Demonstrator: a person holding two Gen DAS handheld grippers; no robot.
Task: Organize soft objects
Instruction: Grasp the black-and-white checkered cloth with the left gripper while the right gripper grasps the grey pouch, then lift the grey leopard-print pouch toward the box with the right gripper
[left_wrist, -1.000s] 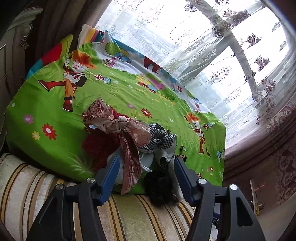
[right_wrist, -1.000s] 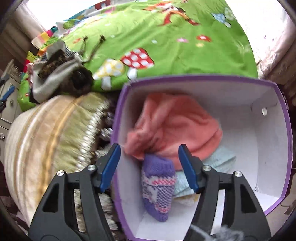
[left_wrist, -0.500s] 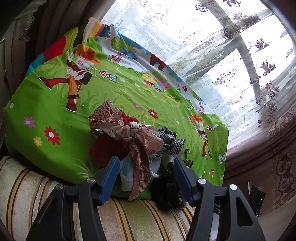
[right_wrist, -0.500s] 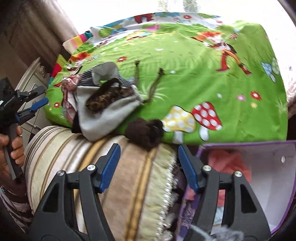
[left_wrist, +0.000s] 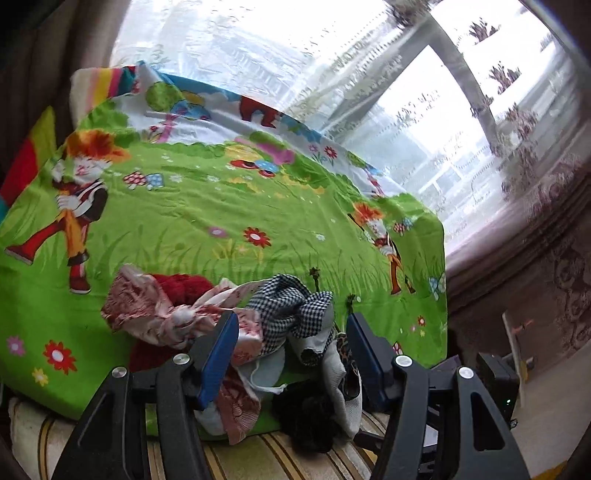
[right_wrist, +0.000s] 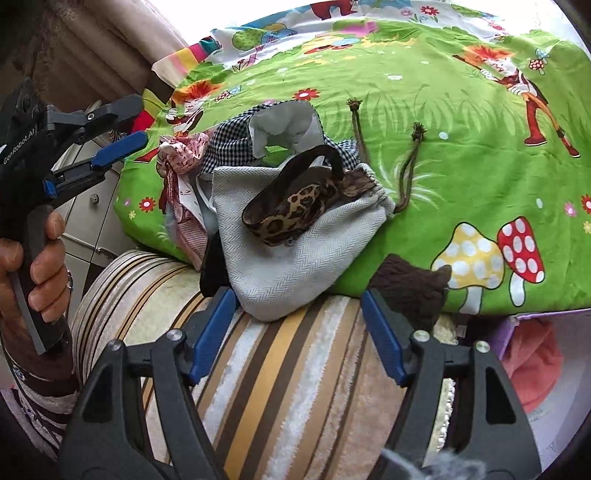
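Grey bag (right_wrist: 295, 254) was framed by the right gripper (right_wrist: 297, 334), jaws opening, nothing clamped; the left gripper (left_wrist: 288, 354) was held apart, empty, over clothes (left_wrist: 207, 317).

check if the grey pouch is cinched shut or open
Open: the grey pouch has its mouth gaping, a leopard-print band sticking out, drawstrings slack on the sheet.

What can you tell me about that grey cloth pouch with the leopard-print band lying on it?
The grey drawstring pouch looks like woven herringbone cloth. It lies slumped on its side at the edge of the green cartoon sheet, its lower end hanging onto the striped cushion. Its gathered mouth trails two tasselled brown cords. A leopard-print band rests on top; checked cloth touches its far side. Neither gripper touches it.
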